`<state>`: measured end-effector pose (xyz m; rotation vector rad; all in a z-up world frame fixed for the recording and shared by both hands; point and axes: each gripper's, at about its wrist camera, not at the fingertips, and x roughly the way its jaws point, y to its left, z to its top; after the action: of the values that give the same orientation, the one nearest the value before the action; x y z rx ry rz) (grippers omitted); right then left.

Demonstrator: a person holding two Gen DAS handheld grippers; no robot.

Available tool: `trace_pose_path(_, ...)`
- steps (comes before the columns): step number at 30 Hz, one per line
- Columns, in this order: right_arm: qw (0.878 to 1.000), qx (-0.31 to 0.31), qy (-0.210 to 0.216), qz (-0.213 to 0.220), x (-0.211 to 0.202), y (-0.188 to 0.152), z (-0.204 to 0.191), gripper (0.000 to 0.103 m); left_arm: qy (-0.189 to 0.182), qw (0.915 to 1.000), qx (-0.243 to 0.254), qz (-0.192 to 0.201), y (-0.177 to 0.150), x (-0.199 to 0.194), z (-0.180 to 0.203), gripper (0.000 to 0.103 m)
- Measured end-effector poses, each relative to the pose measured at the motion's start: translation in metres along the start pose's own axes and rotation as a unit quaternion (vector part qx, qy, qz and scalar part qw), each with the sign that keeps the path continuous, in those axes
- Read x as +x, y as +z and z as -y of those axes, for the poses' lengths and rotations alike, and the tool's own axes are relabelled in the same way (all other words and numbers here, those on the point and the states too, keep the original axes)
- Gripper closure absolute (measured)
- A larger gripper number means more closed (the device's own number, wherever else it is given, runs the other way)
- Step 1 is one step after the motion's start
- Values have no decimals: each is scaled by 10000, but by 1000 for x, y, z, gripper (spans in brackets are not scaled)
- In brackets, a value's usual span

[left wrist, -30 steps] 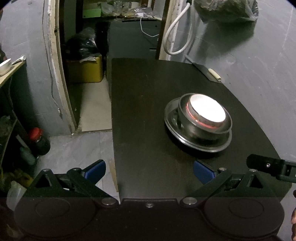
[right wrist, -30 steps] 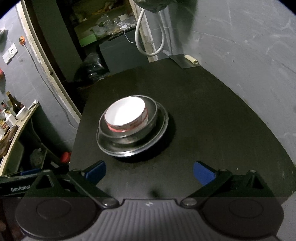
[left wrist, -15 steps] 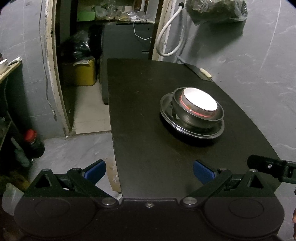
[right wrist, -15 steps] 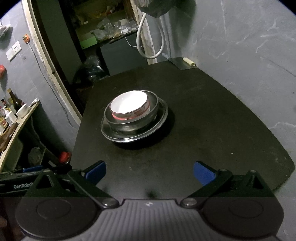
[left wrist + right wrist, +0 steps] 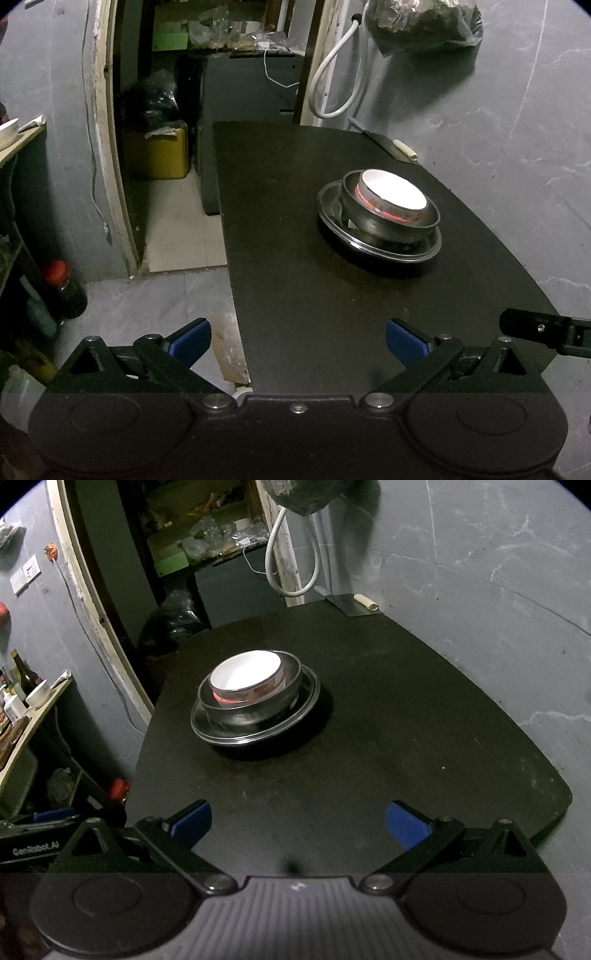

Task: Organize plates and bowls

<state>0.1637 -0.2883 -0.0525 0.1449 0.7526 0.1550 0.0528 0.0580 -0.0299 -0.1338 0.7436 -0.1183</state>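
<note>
A steel plate (image 5: 255, 734) is sitting on the black surface (image 5: 406, 720), carrying a steel bowl (image 5: 251, 710) with a white paper bowl (image 5: 245, 679) nested inside it — a three-piece stack, upright. A red band is showing on the white bowl's outer wall; there is print on it, but it is too small to read. In the left wrist view the same steel plate (image 5: 380, 247), steel bowl (image 5: 373, 223) and white paper bowl (image 5: 393, 190) are lying toward the right half of the surface (image 5: 295, 277).

The left tool (image 5: 297, 341) is hanging over the near left edge of the surface, its blue-padded fingers (image 5: 190, 338) spread wide and holding nothing, well apart from the stack. The right tool (image 5: 299, 821) is also hovering over the near edge, blue fingers (image 5: 406, 825) spread wide and empty, the stack well ahead of it and slightly left.

At the far corner of the surface a flat metal blade with a pale handle (image 5: 364, 602) is lying — possibly a scraper or cleaver, though the view is dim. A white hose (image 5: 291, 568) is hanging in a loop by the doorframe behind. A red-capped dark bottle (image 5: 64, 291) is standing on the floor to the left.
</note>
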Motion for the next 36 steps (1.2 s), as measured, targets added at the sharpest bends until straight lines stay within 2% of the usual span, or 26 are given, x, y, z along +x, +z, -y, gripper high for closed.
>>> trace_pose_path(14, 9999, -168, 26, -12, 0, -7, -1, 0, -41, 9998, 41, 166, -9, -7, -2, 2)
trace_pose_path(25, 9991, -356, 118, 216, -2, -16, 1, 0, -116, 9993, -40, 350, -17, -12, -3, 2)
trace_pose_path(36, 9982, -490, 67, 342, -2, -22, 4, 0, 58, 9989, 104, 450, -26, -13, 0, 2)
